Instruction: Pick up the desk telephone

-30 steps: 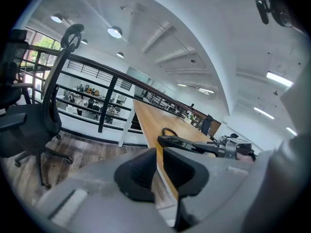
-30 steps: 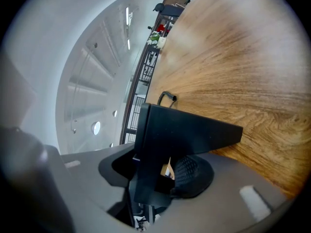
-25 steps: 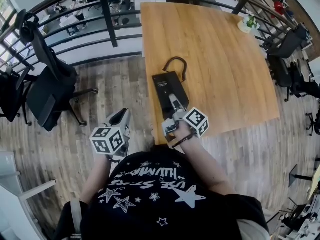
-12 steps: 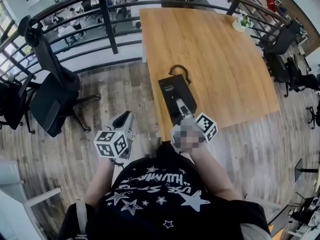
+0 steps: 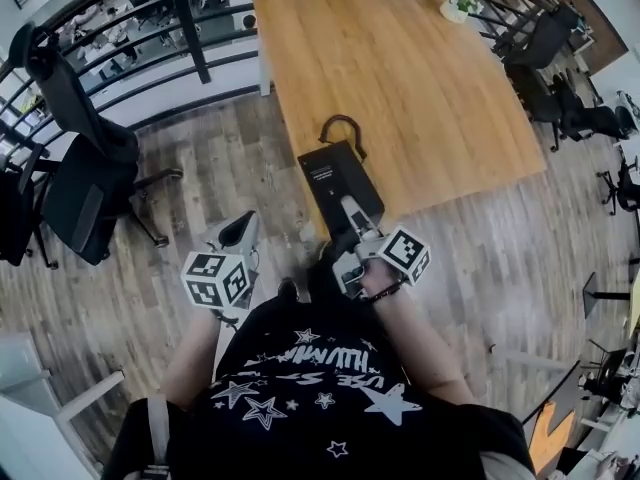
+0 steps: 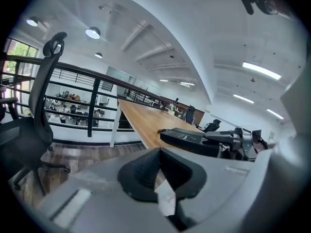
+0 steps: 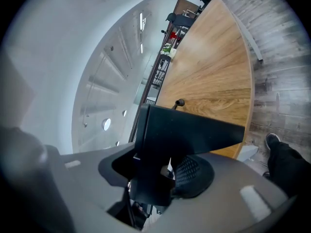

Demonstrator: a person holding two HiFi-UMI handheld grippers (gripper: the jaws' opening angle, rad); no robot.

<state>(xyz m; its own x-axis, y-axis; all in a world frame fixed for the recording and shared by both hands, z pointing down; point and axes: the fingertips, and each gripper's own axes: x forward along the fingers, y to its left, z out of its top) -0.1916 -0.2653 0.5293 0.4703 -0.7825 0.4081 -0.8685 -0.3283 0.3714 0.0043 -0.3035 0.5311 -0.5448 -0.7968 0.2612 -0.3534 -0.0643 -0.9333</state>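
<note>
A black office chair (image 5: 78, 183) stands on the wooden floor at far left; the left tongs (image 5: 241, 232) hang beside the table's near corner, closed on nothing; the black desk telephone (image 5: 334, 176) sits tilted over the near edge of the table (image 5: 420, 78), its cord (image 5: 341, 125) curling behind it; the right tongs (image 5: 349, 214) grip its near end.
</note>
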